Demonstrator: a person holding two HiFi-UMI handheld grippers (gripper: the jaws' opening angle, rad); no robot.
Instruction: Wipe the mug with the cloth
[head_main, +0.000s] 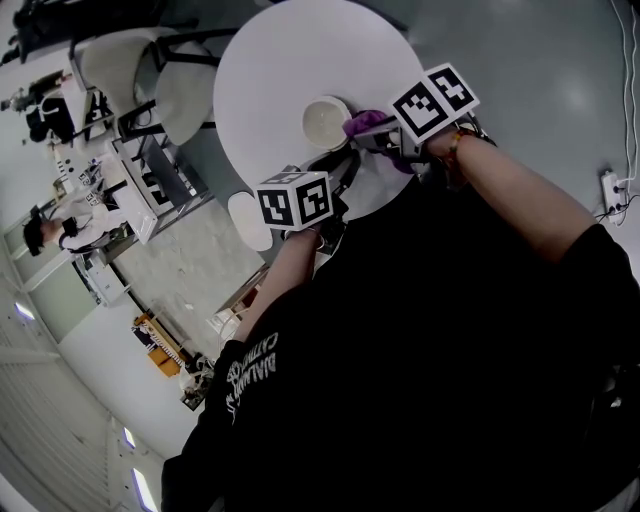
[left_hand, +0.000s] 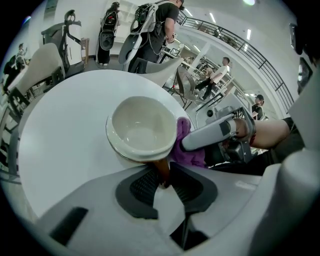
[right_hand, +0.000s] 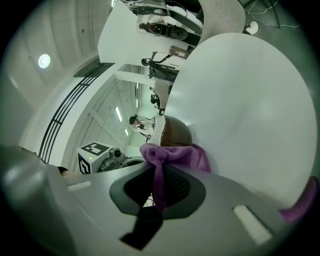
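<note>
Upright mug (left_hand: 142, 125); cloth (left_hand: 184, 130) seemingly touching outside.

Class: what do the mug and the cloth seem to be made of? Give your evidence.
The mug: probably glazed ceramic; smooth, glossy cream inside, brown outside, thick rim. The cloth: likely purple microfibre or terry; fuzzy surface, soft folds.

purple cloth (right_hand: 175, 156), brown-sided mug (left_hand: 142, 129)

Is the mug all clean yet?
Not yet. Done: left gripper grips the mug by its handle, right gripper pinches the purple cloth. In hand: cloth sits against the mug's brown side. Left: wiping the rest; the cloth is not inside yet.
</note>
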